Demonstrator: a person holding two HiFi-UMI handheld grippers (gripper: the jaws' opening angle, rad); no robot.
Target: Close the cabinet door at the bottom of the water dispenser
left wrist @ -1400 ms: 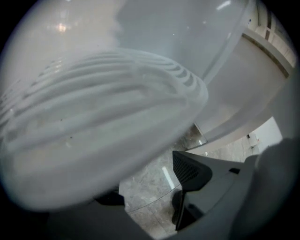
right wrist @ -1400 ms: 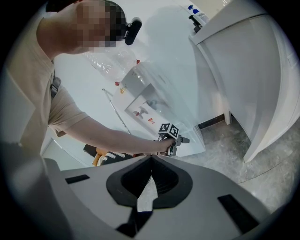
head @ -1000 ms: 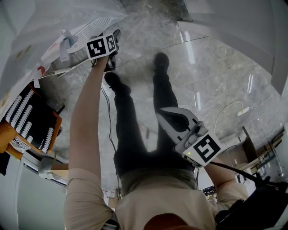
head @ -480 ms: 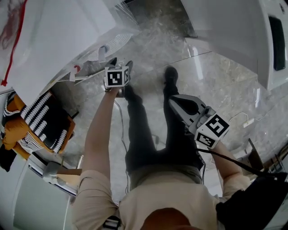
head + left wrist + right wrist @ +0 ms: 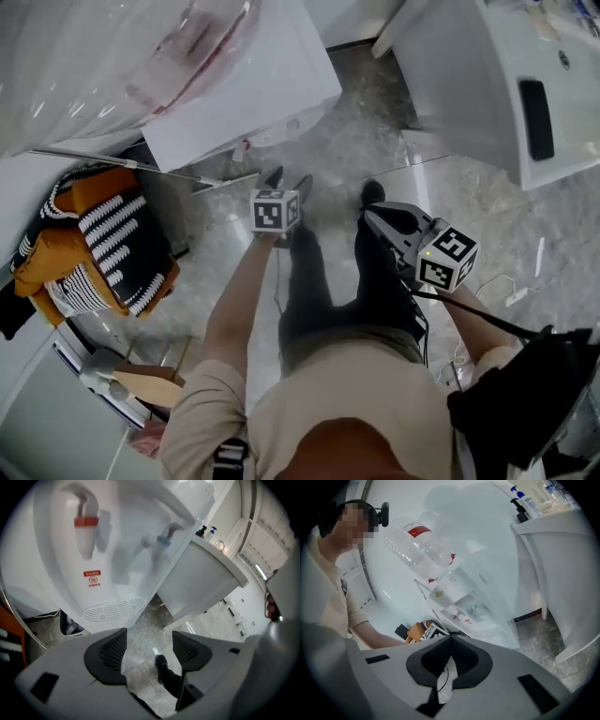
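The white water dispenser (image 5: 244,84) stands at the upper left of the head view, with a plastic-wrapped bottle (image 5: 122,56) on top. In the left gripper view its front (image 5: 108,550) shows a red tap, a blue tap and a drip grille (image 5: 112,609). Below it is a dark opening (image 5: 70,623). A thin pale edge (image 5: 225,180), perhaps the open door, juts from the base. My left gripper (image 5: 286,178) hangs open just right of that edge and touches nothing (image 5: 149,646). My right gripper (image 5: 367,216) is shut and empty above the floor (image 5: 450,641).
A white counter unit (image 5: 487,84) stands at the upper right, with spray bottles (image 5: 208,529) on top. An orange, black and white striped bag (image 5: 94,244) lies at the left. Cables (image 5: 506,291) trail on the marble floor. My legs and shoes (image 5: 372,192) are below the grippers.
The view has tilted up, so the dispenser and the counter unit show more fully. The left gripper has come back from the dispenser's base toward the body, and the right gripper has stayed shut.
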